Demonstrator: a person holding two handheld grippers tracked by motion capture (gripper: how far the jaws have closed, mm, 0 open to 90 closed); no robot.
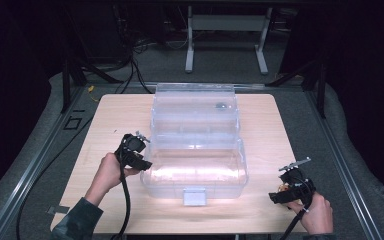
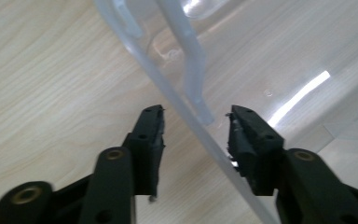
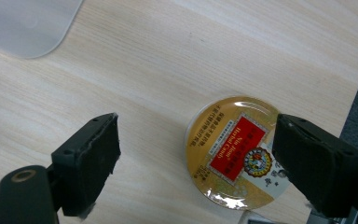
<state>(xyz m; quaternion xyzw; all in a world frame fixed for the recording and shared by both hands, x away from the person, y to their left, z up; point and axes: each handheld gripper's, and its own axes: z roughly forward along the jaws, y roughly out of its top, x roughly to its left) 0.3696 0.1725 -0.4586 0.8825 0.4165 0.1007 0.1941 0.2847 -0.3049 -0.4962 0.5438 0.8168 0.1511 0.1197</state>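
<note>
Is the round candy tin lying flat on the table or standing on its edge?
Lying flat: the round candy tin shows its whole label face upward on the wooden table.

The table [image 1: 260,140] under me is pale wood-grain laminate, smooth with a soft matt sheen. The storage box [image 1: 195,150] is clear plastic, glossy, catching bright streaks of light on its walls; its rim [image 2: 186,116] between my left fingers [image 2: 150,135] looks milky and smooth, and its front latch [image 1: 194,196] is a cloudier, frosted plastic. My fingers are black matt plastic with rough, chipped pad edges and brass-coloured rivets. The round tin [image 3: 237,151] between my right fingers [image 3: 91,161] has a shiny lid, gold with a red printed label. The floor [image 1: 350,130] around the table is grey felt-like carpet.
</note>
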